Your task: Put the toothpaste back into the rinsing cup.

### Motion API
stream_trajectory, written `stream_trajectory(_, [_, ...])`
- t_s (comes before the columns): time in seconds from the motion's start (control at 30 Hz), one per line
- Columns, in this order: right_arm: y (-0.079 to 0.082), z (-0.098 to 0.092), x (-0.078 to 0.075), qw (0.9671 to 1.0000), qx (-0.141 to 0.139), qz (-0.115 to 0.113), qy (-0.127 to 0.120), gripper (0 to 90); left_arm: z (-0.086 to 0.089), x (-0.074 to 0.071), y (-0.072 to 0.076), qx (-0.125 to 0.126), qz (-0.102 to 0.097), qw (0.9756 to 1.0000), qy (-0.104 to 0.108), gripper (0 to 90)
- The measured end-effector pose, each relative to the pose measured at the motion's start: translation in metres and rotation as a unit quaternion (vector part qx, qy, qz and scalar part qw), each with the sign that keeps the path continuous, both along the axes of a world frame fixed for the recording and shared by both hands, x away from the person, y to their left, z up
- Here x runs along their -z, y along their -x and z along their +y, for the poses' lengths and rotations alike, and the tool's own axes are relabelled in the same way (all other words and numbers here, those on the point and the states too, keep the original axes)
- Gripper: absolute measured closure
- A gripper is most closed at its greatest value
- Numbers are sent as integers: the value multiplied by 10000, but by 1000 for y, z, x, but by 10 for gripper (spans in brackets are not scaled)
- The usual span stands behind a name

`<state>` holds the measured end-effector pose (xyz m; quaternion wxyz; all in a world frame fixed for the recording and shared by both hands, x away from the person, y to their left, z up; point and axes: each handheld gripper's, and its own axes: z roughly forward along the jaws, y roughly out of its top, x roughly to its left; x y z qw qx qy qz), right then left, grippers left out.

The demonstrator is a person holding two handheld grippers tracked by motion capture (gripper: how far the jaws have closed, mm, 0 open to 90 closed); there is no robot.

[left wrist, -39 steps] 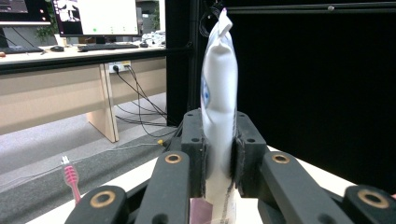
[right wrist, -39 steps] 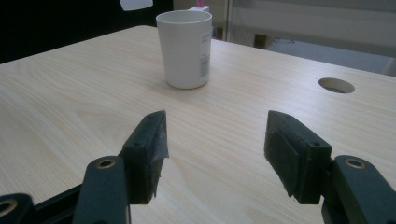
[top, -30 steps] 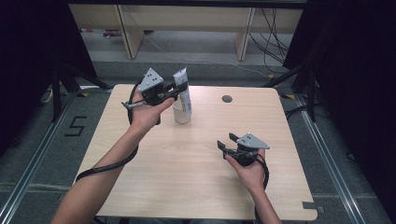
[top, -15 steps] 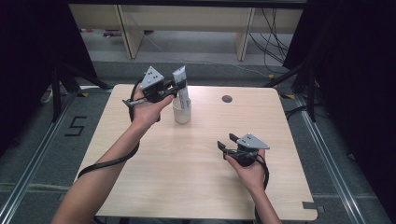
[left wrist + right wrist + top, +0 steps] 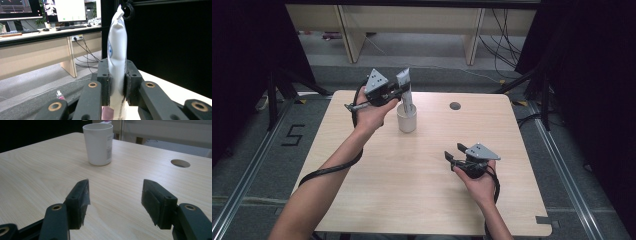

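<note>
One table (image 5: 377,200), light wood, carries everything I'm checking; it's the biggest item and all positions below are ref'd to the white cup (image 5: 407,118) standing on it.

Table: round cable hole (image 5: 455,106) sits to the right of the cup, slightly farther from me, well apart from it.

Left gripper (image 5: 401,92): held above the cup, body offset to the cup's left in the high view. Jaws clamped on the white tube (image 5: 405,87), pads pressing it from both sides, tube pinched in w/ a visible waist where the pads (image 5: 130,80) bite.

Right gripper (image 5: 453,154): near side of the cup and to its right, well apart from it, low over the table, pointing roughly toward the cup. Jaws stand wide apart, nothing btwn them; bare wood shows in the gap in the right gripper view.

Cup: upright, mouth open upward, small printed label (image 5: 109,152) on its side.

Tube: upright, crimped flat end on top, lower end directly above the cup mouth. Whether the lower end is already inside the rim I can't tell; the gripper body blocks that spot.
</note>
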<state>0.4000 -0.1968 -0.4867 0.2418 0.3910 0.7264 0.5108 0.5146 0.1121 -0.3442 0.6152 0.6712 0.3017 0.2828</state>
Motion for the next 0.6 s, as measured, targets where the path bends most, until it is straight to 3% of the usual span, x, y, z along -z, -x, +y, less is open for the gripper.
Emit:
stream_trajectory(0.3, [1,0,1,10000,13,45,-3,401,-1,4,-10,-116,-44,9999,-57,777])
stream_trajectory(0.57, [-2,-2,1,9999,-89,-83,74,401,0,12,-19,-209,-20,9998,-69,777])
stream_trajectory(0.6, [0,-1,1,10000,-27,11,-2,401,0,12,-20,-222,-14,9997,-71,777])
